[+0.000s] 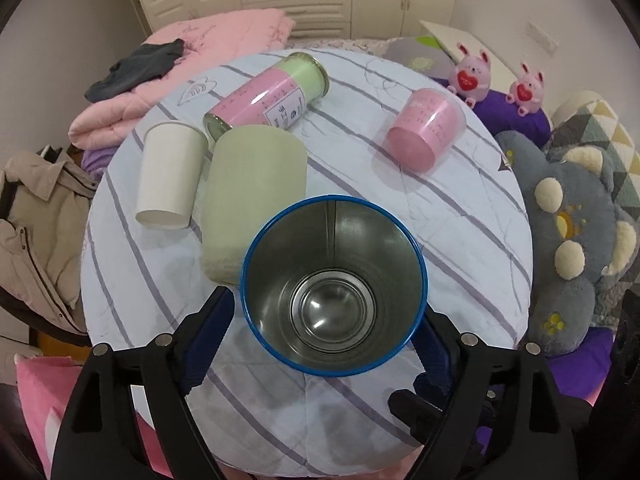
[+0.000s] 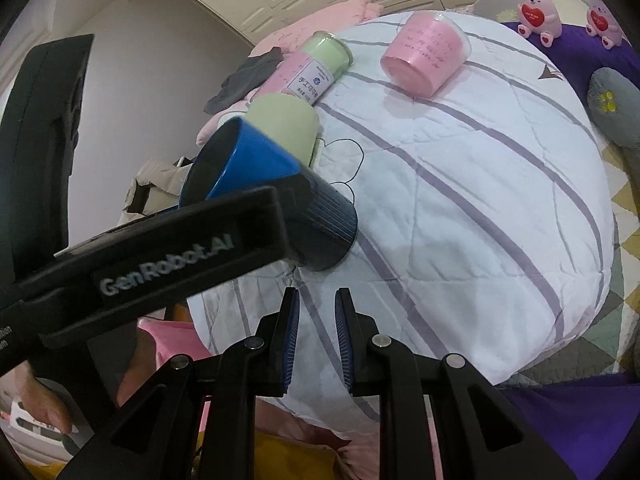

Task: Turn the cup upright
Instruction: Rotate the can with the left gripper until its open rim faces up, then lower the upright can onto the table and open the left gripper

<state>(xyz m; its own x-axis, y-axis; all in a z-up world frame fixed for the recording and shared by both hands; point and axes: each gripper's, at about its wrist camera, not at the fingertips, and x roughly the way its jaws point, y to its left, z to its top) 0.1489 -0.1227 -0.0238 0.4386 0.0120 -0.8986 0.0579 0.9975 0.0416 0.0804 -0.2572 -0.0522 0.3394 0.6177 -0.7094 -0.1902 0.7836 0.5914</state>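
Note:
A blue cup with a steel inside [image 1: 334,286] is held by my left gripper [image 1: 326,344], whose jaws are shut on its sides; its open mouth faces the left camera. In the right wrist view the same blue cup [image 2: 264,184] is tilted, its base resting on the striped white quilt [image 2: 460,184], with the left gripper's finger [image 2: 180,256] across it. My right gripper [image 2: 317,336] hovers near the quilt's front edge just below the cup, jaws nearly together with a narrow gap, holding nothing.
On the quilt [image 1: 440,240] lie a pale green cup [image 1: 252,196], a white paper cup [image 1: 170,178], a pink-and-green can [image 1: 268,94] and an upside-down pink cup [image 1: 424,130]. Plush toys [image 1: 576,248] sit to the right, folded pink bedding [image 1: 192,68] behind.

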